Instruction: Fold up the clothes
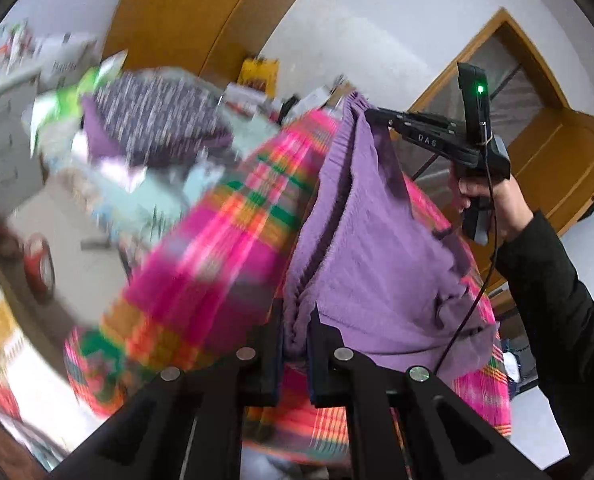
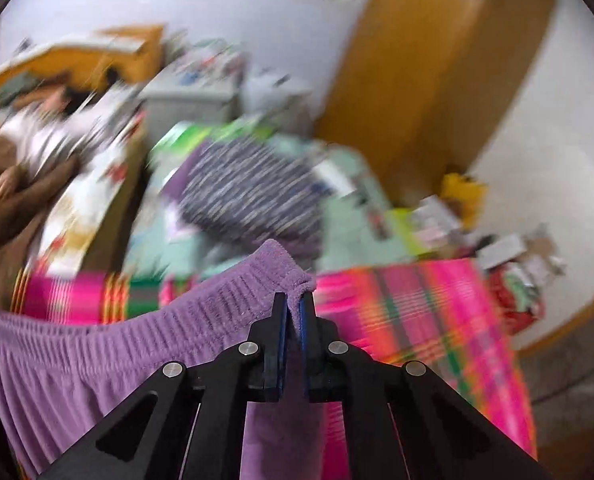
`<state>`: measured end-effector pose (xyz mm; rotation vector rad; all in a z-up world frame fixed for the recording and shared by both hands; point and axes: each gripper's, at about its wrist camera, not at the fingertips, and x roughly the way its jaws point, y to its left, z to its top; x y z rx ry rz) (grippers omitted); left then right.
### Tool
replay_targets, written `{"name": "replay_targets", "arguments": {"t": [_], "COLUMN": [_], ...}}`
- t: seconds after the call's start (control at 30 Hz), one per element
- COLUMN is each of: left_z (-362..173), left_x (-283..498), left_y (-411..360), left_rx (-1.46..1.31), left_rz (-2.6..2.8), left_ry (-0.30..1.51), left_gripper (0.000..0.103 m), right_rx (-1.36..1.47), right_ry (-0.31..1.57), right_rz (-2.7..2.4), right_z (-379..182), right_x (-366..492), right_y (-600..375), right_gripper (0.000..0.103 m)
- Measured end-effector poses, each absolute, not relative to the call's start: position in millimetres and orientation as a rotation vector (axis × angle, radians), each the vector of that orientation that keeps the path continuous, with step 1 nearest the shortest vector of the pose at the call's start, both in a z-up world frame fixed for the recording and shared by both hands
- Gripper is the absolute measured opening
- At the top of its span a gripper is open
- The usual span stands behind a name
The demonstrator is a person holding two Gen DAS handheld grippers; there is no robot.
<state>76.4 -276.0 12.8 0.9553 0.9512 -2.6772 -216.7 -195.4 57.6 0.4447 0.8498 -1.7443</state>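
Note:
A purple knitted sweater (image 1: 381, 248) hangs in the air above a bright pink plaid blanket (image 1: 217, 256). My left gripper (image 1: 295, 320) is shut on a bunched edge of the sweater. My right gripper (image 2: 293, 300) is shut on the ribbed hem of the sweater (image 2: 109, 348), which stretches away to the left. In the left wrist view the right gripper (image 1: 371, 114) shows at upper right, pinching the sweater's top corner, held by a hand in a black sleeve. The pink plaid blanket (image 2: 425, 312) lies below.
A folded dark speckled garment (image 1: 157, 116) lies on a pale green sheet beyond the blanket; it also shows in the right wrist view (image 2: 249, 196). A wooden door (image 1: 185, 8), a grey drawer unit (image 2: 189, 100) and cluttered small items (image 2: 517, 256) surround the bed. Both views are motion-blurred.

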Motion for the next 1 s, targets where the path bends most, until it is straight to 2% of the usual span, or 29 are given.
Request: {"name": "replay_targets", "arguments": {"t": [0.33, 0.5, 1.0], "left_z": [121.6, 140.7, 24.9], "left_x": [47.9, 41.3, 1.6], "left_y": [-302.8, -310.0, -357.9], "left_rx": [0.656, 0.607, 0.988], "left_rz": [-2.778, -2.781, -2.540], "left_ry": [0.667, 0.605, 0.793], "left_gripper": [0.008, 0.008, 0.008], "right_rx": [0.144, 0.041, 0.319], "right_ry": [0.628, 0.557, 0.804], "right_rz": [-2.120, -2.183, -2.068], "right_z": [165.0, 194.1, 54.1], "right_x": [-228.2, -227.9, -268.0], "right_y": [-156.4, -151.8, -246.4], "right_gripper": [0.005, 0.005, 0.005]}}
